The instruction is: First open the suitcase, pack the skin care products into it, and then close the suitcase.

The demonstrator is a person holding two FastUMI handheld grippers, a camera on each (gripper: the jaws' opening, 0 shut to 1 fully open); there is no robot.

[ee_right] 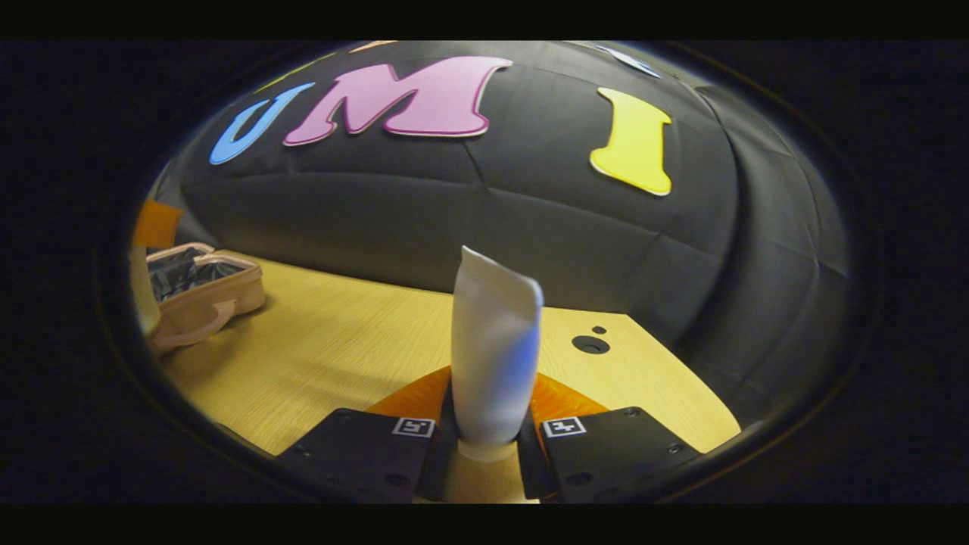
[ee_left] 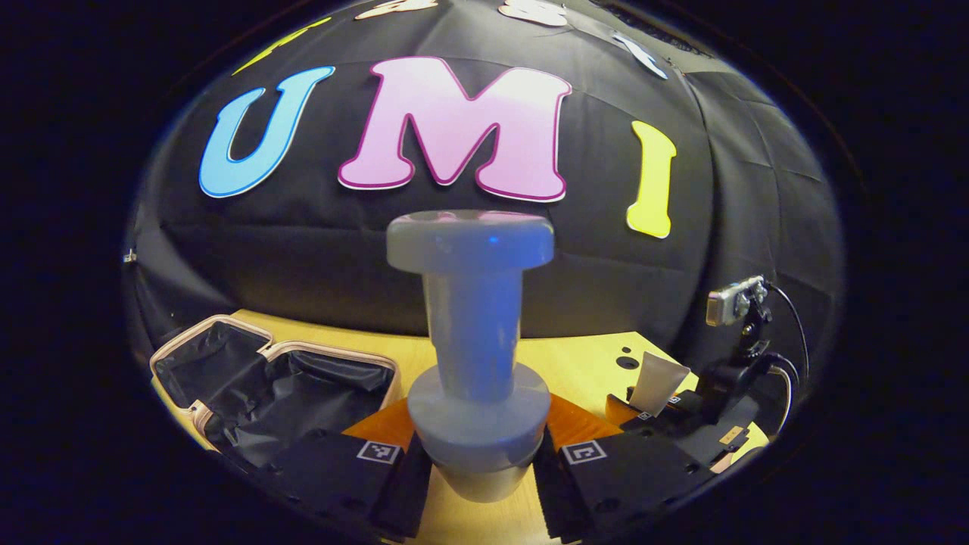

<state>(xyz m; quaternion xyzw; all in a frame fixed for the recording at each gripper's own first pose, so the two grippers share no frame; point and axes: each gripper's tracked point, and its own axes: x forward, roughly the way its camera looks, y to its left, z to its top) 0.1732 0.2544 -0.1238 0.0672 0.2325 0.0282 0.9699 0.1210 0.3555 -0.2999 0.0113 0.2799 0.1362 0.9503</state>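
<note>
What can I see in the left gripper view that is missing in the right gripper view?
Left gripper view alone: the left gripper shut on a grey bottle held upright, and a small camera on a stand at the far right.

Right gripper view alone: the right gripper from close up, shut on a white tube, and the outside shell of the suitcase.

Both: the open suitcase with its dark lining, the wooden table, and the white tube, standing upright.

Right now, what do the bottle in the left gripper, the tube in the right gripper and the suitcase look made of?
Bottle: smooth, semi-gloss grey, likely plastic, with soft highlights on its cap. Tube: white, matte, soft-looking plastic, its crimped top end flattened. Suitcase: pinkish shell, probably hard plastic, with wrinkled black fabric lining.
</note>
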